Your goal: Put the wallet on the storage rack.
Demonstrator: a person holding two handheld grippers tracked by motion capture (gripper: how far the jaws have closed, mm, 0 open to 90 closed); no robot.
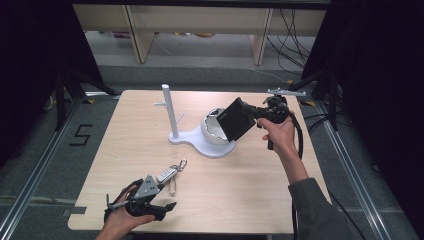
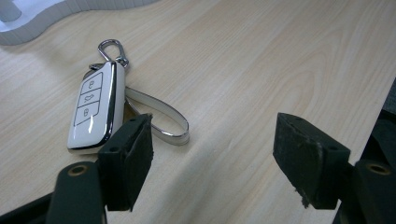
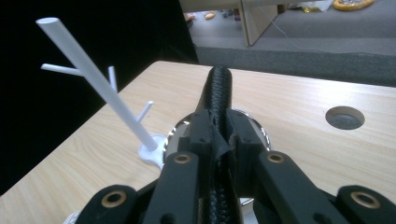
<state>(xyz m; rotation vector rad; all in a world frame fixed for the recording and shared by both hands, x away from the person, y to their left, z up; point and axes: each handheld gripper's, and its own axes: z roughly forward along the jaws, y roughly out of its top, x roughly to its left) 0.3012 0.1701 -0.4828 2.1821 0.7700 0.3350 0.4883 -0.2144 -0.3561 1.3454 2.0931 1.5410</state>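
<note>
Gripping a black wallet [image 1: 237, 119] edge-on, the right gripper [image 1: 257, 114] has its jaws clamped tight on the wallet's textured spine [image 3: 219, 93]. It's held above the table, right over the bowl [image 1: 212, 131] end of the white stand [image 1: 200, 140]. The wallet's flat face tilts toward the high camera. In the right gripper view the stand's post [image 3: 93, 79] leans off to the left, with short pegs sticking out of it, and a round cable hole [image 3: 344, 117] sits in the tabletop to the right.

Left gripper [image 1: 159, 199]: jaws spread wide, nothing between them, low over the near-left part of the table [image 1: 250, 190]. Left hand [image 1: 122, 220] is wrapped around its grip at the table edge.

White car key fob [image 2: 95, 107] lies flat on the wood just beside the left jaw, outside the gap, buttons up. A white strap loop [image 2: 161, 119] and a metal clip [image 2: 112, 50] are attached to it. In the high view the fob [image 1: 166, 174] sits between the left gripper and the stand base, apart from both.

Right hand [image 1: 280, 132] comes in from the right, grey sleeve [image 1: 312, 210] below.
</note>
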